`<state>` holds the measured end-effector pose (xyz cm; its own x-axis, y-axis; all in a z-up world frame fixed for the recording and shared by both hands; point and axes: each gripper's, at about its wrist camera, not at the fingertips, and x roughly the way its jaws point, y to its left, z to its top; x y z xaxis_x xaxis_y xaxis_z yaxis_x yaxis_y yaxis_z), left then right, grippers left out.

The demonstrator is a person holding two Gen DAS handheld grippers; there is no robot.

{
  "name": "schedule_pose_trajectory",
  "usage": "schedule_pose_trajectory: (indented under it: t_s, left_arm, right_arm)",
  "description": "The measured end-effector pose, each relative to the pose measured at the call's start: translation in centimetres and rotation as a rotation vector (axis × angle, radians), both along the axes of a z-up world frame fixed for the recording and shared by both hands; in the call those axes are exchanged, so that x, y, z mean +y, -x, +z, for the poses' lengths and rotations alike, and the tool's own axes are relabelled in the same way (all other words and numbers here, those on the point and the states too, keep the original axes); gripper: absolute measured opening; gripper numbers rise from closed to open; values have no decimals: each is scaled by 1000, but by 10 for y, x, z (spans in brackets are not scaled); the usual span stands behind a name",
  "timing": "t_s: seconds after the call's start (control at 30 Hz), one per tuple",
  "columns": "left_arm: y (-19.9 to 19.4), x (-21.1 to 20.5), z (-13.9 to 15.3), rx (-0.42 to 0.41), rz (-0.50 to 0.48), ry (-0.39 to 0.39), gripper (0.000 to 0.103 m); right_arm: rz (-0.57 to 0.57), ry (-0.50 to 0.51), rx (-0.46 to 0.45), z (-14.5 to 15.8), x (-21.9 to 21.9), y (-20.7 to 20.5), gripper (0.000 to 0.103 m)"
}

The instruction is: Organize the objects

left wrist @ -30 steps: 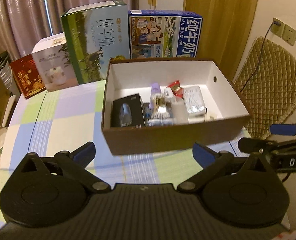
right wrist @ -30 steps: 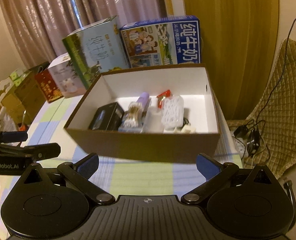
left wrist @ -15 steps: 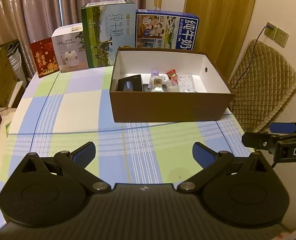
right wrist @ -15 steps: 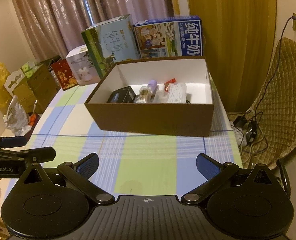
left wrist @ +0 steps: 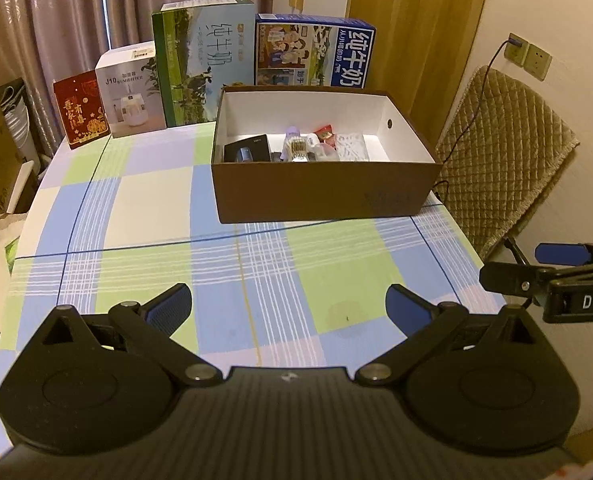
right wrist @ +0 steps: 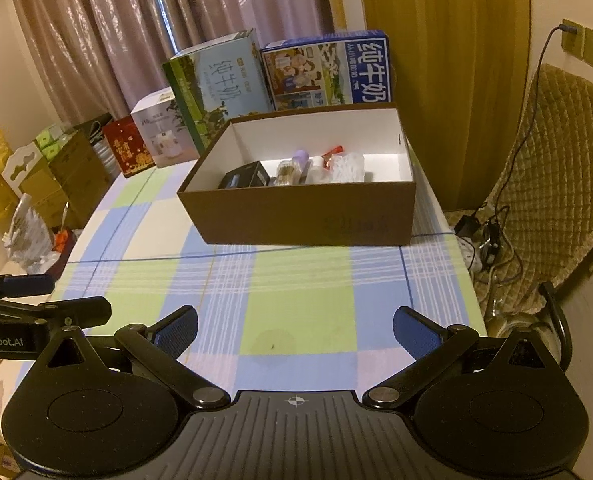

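A: Materials first. What is on the table?

B: A brown cardboard box with a white inside point(left wrist: 324, 192) sits on the blue, green and white checked tablecloth point(left wrist: 144, 216), toward the far right. Inside it, along the near wall: a flat black carton point(left wrist: 246, 148), a clear round tub of cotton swabs point(left wrist: 296, 148) with a lilac cap behind it, a small red packet point(left wrist: 323, 133) and a clear ribbed plastic case point(left wrist: 350, 145).

A: Grippers?

B: The left gripper point(left wrist: 288, 306) hangs above the near edge of the cloth, its blue textured pads spread wide, nothing between them. The right gripper point(right wrist: 295, 326) is level beside it, also spread wide and empty. Both are well short of the box. Each shows in the other's view at the edge.

A: Any text?

B: "DAS" on the right gripper's side, "enRobot.AI" on the left's. Behind the box stand a tall green-and-blue milk carton box point(left wrist: 204, 62) and a blue milk carton box point(left wrist: 316, 54), both with Chinese print. A white box point(left wrist: 130, 88) reads "J10 HUMIDIFIER"; a red box with gold characters point(left wrist: 81, 109) stands beside it.

A: Surroundings?

B: A quilted tan chair cover point(left wrist: 504, 152) at right, mauve curtains point(right wrist: 136, 20) behind.
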<state>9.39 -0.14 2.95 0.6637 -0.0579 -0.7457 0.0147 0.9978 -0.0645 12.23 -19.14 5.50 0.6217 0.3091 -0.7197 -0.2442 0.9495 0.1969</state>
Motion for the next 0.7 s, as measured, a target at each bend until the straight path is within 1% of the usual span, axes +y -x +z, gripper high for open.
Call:
schedule_pose_trajectory:
  t_s: [0.4,0.7]
  left_arm:
    - [14,12,2,-6,-19,3,102]
    - [17,15,4,-16,-31,2,102]
  right_arm:
    - [-13,15,-3,1,17,14,101]
    - [-22,21,-8,2,22,19,101]
